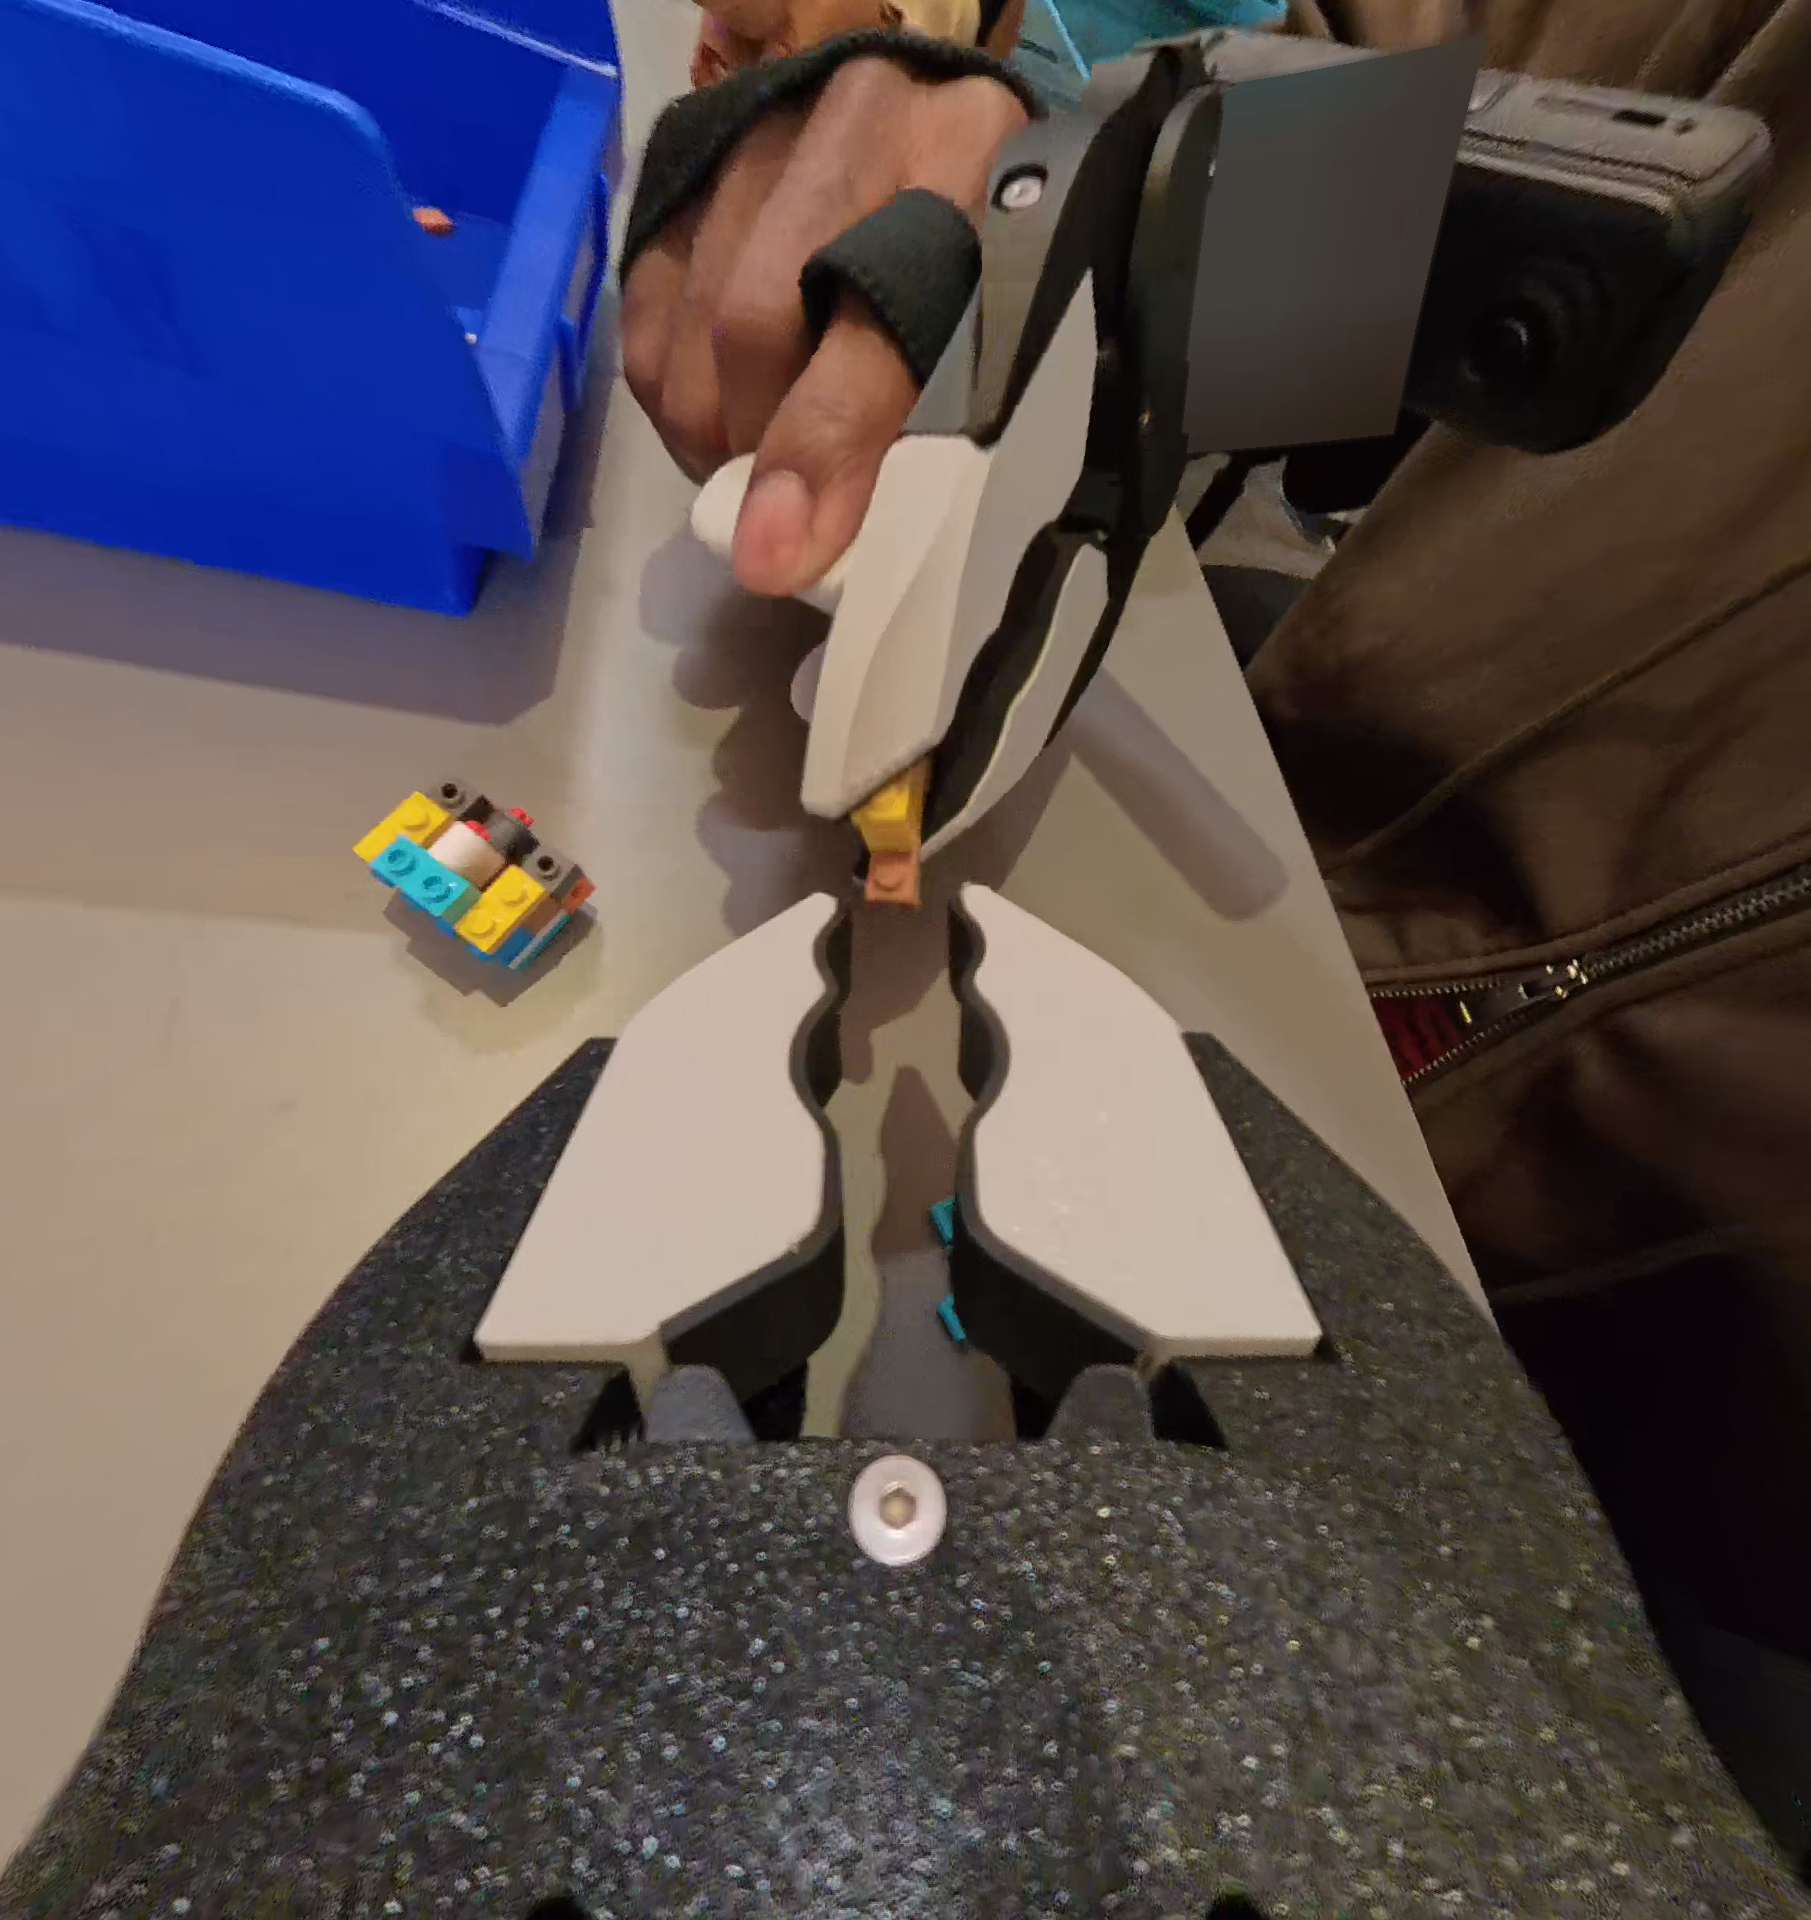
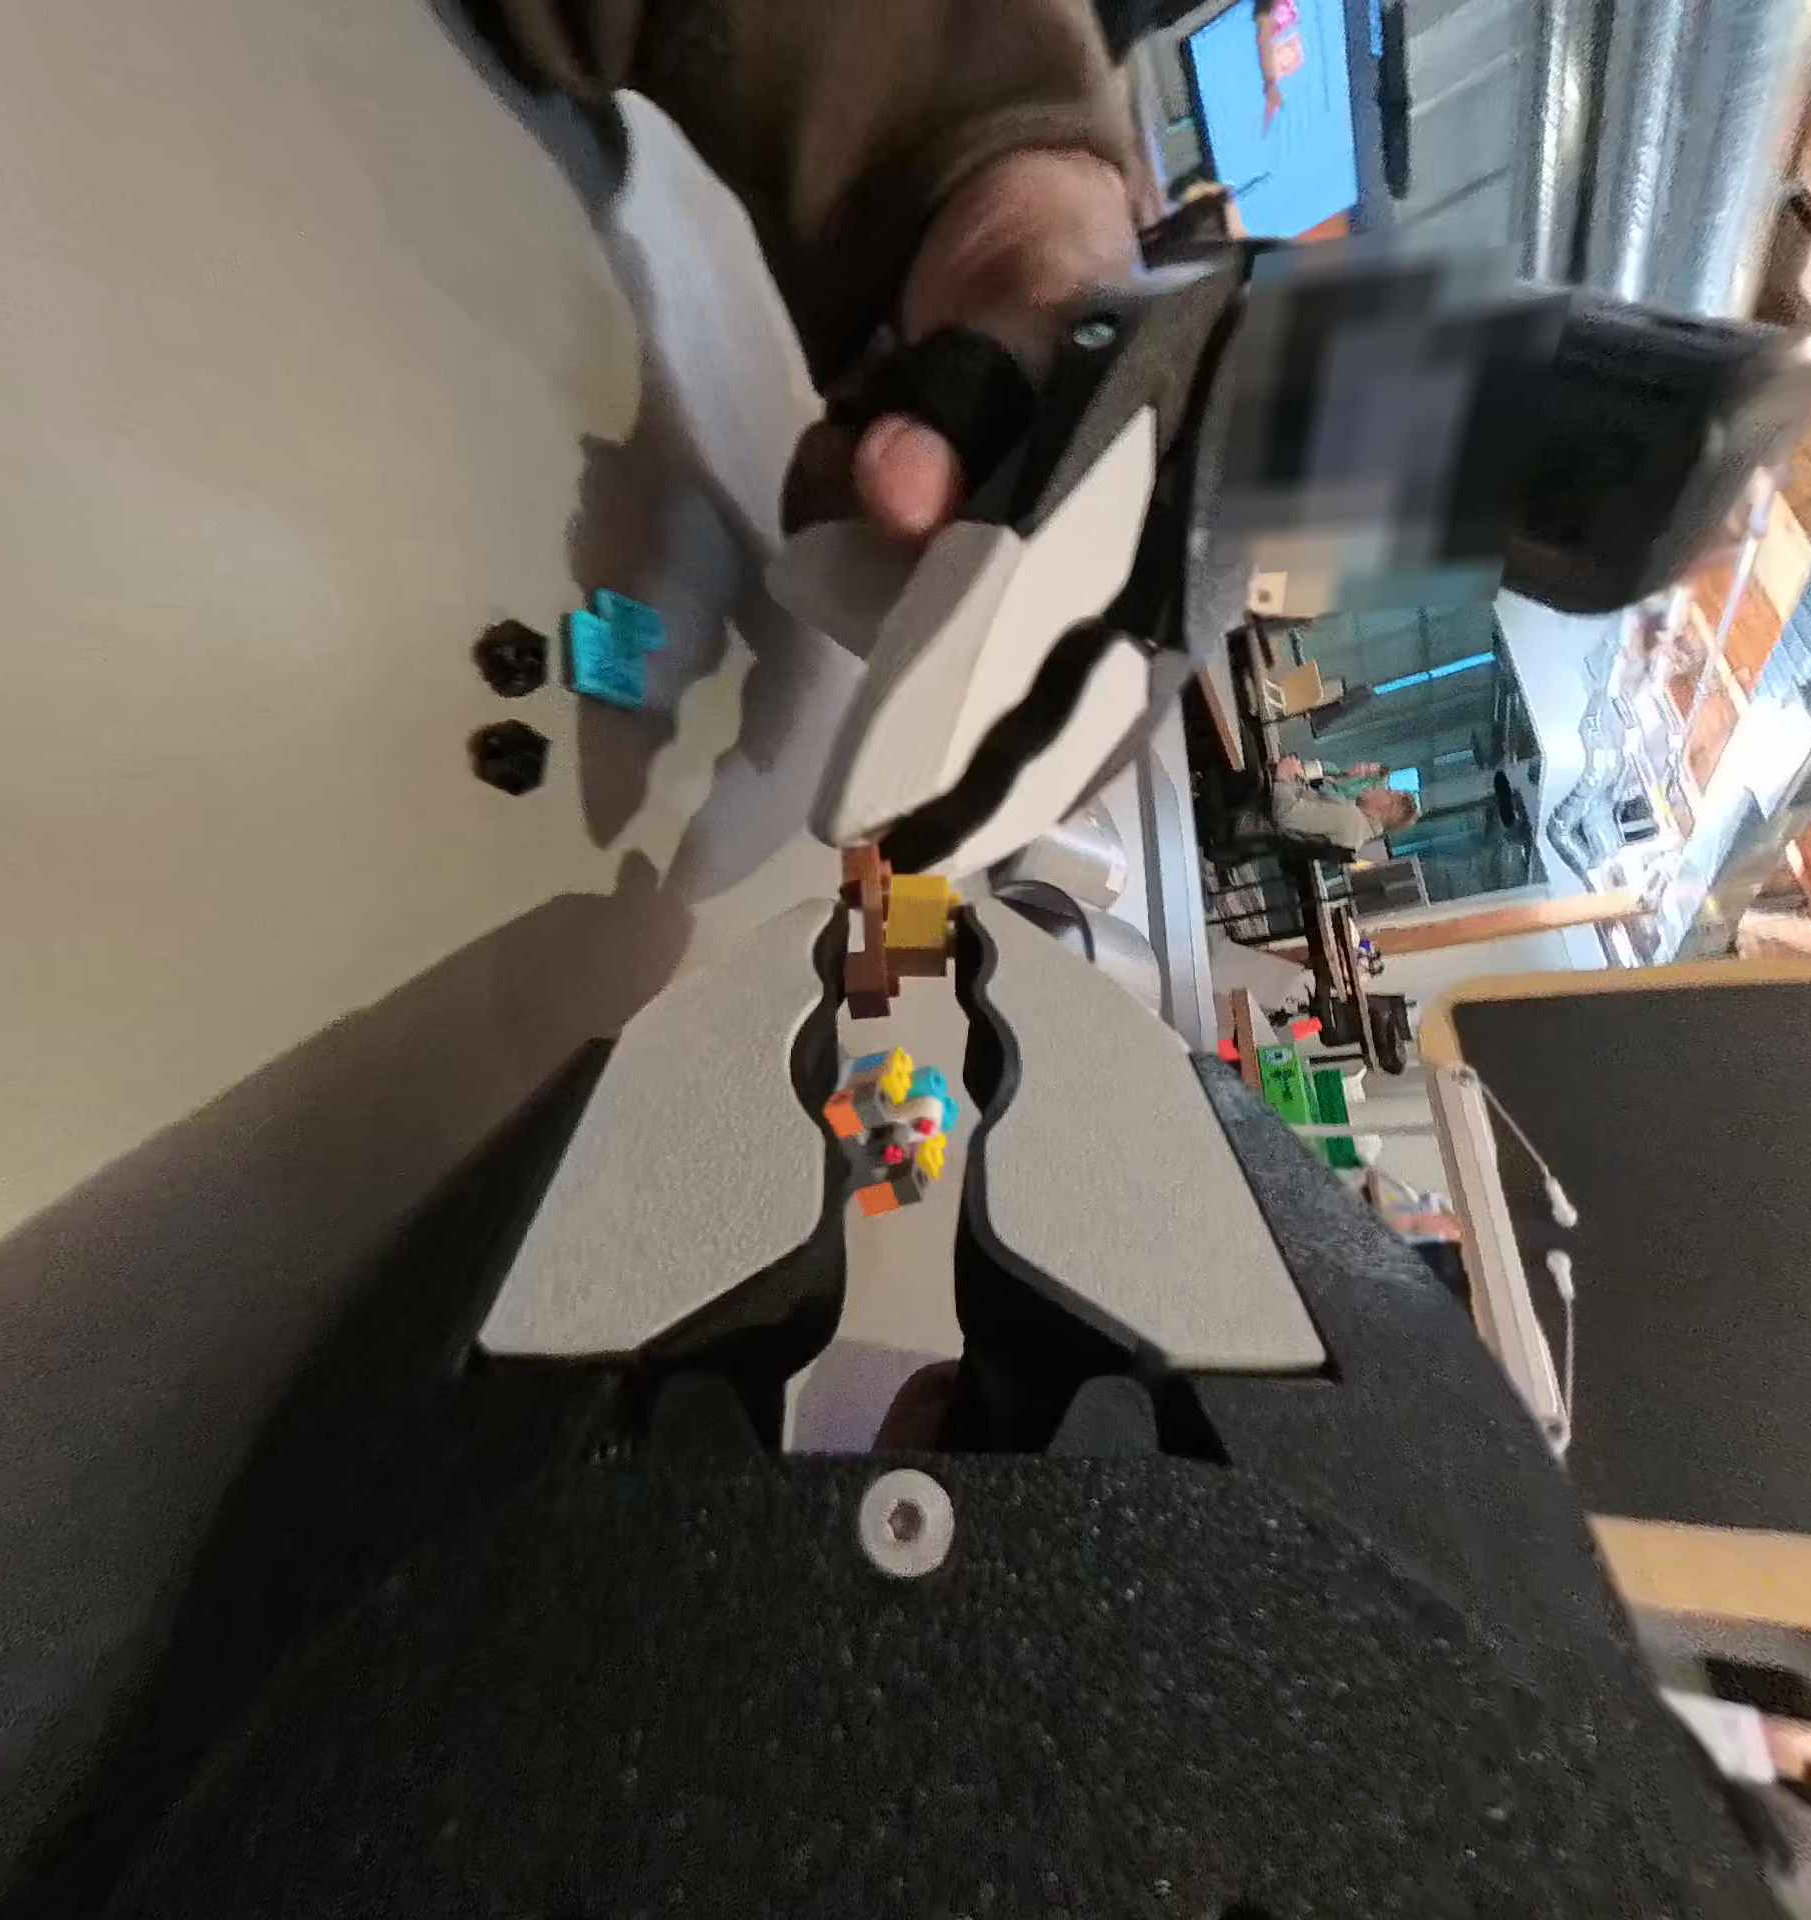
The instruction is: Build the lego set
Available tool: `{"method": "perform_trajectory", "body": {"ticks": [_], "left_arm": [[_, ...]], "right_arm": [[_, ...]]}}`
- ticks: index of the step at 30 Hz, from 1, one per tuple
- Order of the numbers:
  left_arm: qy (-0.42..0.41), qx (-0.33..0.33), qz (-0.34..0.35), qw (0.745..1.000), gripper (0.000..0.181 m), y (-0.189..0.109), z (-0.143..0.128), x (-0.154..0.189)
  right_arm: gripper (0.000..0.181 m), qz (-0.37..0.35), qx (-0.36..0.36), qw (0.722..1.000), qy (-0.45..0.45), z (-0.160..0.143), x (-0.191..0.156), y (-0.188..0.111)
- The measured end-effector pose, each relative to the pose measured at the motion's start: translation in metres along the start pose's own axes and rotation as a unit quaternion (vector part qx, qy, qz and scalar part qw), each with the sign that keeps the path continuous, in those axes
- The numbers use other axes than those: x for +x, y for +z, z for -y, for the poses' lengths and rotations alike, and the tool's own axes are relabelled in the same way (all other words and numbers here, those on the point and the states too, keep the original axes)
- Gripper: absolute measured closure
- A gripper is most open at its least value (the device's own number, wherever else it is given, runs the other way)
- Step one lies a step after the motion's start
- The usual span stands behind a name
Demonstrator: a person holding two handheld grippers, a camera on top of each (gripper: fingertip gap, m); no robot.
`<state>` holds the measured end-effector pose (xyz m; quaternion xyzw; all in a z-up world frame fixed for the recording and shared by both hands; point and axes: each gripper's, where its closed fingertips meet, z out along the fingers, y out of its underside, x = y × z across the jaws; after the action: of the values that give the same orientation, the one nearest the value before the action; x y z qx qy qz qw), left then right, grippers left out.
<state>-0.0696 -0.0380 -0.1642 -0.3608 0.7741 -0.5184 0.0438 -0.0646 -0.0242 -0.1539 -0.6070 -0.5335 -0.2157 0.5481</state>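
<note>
Counter [image 1: 153, 1143]: bare surface on every side of the half-built model [image 1: 475, 883]. The blue bin [image 1: 257, 312] stands beyond the model, well apart. The right claw [image 2: 899, 925] pinches a yellow block [image 2: 916, 909] with a brown plate [image 2: 865, 966] attached, held above the counter to the model's right. The left claw [image 1: 903, 909] meets it tip to tip, jaws narrowly parted; whether it grips the plate cannot be told. The likely pressing axis runs claw to claw. Past the claws, away from the model, the counter edge is near
</note>
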Motion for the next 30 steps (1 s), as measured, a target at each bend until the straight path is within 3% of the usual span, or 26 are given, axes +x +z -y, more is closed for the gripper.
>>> {"method": "perform_trajectory", "body": {"ticks": [6,13,30], "left_arm": [[-0.037,0.057,0.011,0.998,0.154,-0.002,0.016,-0.007],[-0.056,0.133,0.005,0.99,0.171,-0.008,0.036,-0.01],[-0.045,0.119,-0.001,0.992,0.173,-0.004,0.032,-0.008]], "right_arm": [[0.162,-0.065,-0.008,0.995,0.07,-0.007,0.028,-0.006],[0.162,-0.084,-0.005,0.992,0.098,-0.008,0.035,-0.009],[0.162,-0.04,0.009,0.989,0.14,-0.007,0.027,-0.009]]}}
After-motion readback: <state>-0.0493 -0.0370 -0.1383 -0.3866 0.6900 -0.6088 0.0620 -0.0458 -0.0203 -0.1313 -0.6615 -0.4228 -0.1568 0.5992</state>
